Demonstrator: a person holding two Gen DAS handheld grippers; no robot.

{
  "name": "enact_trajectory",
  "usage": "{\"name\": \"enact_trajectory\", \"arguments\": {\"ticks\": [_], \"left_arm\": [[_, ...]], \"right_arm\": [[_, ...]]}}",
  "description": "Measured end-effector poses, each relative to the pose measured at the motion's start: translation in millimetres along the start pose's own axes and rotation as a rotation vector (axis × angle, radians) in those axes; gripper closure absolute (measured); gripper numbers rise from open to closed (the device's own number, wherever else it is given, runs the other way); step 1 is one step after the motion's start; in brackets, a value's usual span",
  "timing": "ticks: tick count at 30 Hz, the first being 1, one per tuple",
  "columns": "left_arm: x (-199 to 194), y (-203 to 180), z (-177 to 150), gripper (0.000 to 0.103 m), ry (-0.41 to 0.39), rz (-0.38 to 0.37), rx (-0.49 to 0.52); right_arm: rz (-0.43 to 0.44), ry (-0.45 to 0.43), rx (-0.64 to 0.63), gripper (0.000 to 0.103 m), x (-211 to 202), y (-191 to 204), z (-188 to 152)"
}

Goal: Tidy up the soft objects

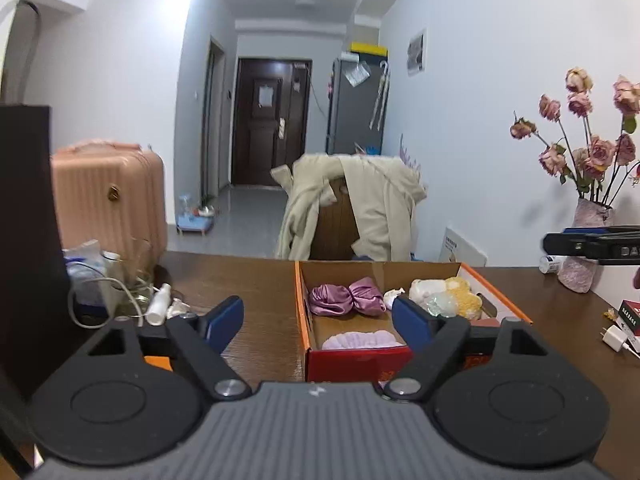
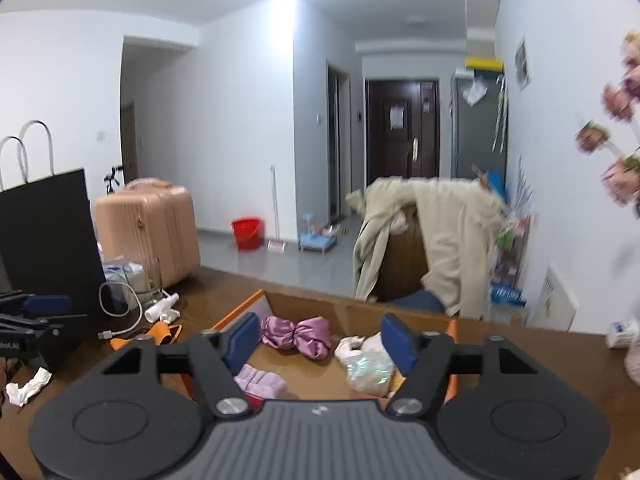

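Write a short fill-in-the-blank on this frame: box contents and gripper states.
1. The shiny purple satin scrunchie lies inside the open ____ box.
2. The left hand-held gripper has its jaws ____, nothing between them.
3. A beige coat hangs over a ____ behind the brown wooden table.

Missing words: cardboard; open; chair

A lived-in home, seen down a hallway to a dark front door [image 1: 269,128]. A pink suitcase [image 1: 108,196] stands on the floor, a coat [image 1: 360,204] drapes a chair, and dried roses [image 1: 588,140] sit at the table's [image 1: 248,280] right edge.
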State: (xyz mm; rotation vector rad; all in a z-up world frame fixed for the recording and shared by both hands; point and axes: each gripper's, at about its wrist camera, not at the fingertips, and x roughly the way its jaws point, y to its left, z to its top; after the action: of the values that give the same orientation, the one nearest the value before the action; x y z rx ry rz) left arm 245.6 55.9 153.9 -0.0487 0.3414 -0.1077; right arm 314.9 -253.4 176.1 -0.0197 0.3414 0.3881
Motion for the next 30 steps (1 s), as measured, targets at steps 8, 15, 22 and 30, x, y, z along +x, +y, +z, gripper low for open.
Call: {"name": "enact_trajectory", "arguments": {"ticks": [8, 15, 22, 30], "left_arm": [[-47.4, -24.1, -38.7, 0.006, 0.020, -0.012, 0.021], [-57.1, -38.2, -106.9, 0.005, 0.133, -0.038, 0.016], [-46.0, -46.7, -133.4, 0.006, 0.208, -0.053, -0.008], [-23.0, -55.0, -139.6, 0.024, 0.267, -0.142, -0.084]], "right_arm": [[-0.024, -0.062, -0.041, 0.029, -63.7, 9.7, -47.5], [0.002, -0.007, -0.095, 0.027, -93.4, 34.6, -137.7], [0.044, 0.061, -0.045, 0.027, -104.8, 37.4, -169.2], [0.111, 0.108, 0.026, 0.033, -75.3, 42.3, -173.5]]}}
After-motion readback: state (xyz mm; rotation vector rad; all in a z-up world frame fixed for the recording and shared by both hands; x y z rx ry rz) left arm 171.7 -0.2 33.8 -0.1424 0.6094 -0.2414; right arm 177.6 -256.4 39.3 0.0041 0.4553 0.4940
